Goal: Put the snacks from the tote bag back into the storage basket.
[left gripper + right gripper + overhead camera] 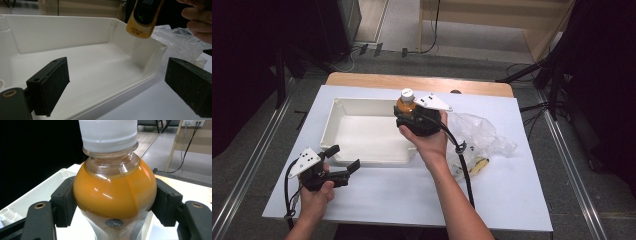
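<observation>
High view: right gripper (411, 111) clamps orange bottle (406, 101) over white tray's (343, 120) right end; crumpled plastic bag (479, 134) just beside; left gripper (346, 157) gapes at near rim; left gripper view: jaws wide, bottle base above tray corner; right gripper view: jaws pinch bottle shoulders (113, 192), white cap (108, 133) up
</observation>
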### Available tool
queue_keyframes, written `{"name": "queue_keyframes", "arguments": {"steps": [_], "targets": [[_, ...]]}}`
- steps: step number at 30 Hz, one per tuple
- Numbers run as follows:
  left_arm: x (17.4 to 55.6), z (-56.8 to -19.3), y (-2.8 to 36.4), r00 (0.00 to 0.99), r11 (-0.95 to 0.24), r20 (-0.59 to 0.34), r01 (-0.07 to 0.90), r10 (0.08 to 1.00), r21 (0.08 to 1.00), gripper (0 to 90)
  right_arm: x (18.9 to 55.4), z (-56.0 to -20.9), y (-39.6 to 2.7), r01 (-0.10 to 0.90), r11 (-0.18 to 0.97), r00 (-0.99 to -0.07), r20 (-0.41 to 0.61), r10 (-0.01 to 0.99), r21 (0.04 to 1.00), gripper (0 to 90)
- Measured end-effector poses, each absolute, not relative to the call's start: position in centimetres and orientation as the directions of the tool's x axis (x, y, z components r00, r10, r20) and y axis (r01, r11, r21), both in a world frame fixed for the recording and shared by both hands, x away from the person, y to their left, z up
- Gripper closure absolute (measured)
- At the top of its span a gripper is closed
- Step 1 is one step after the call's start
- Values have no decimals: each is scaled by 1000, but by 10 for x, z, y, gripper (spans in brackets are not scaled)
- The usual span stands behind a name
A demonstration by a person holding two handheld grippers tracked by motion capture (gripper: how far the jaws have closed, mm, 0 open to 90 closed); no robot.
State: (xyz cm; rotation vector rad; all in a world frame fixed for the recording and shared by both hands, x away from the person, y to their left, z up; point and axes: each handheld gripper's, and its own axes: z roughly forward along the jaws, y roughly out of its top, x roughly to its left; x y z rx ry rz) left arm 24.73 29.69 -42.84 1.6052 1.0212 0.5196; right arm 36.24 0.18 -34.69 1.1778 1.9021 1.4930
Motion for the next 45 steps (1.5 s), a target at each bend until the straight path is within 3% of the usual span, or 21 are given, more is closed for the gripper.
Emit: {"name": "queue_keyframes", "arguments": {"steps": [45], "targets": [[247,-428,299,526,-16,-176,341,832,940,53,365,-379,4,384,80,-532,150,833,920,307]]}}
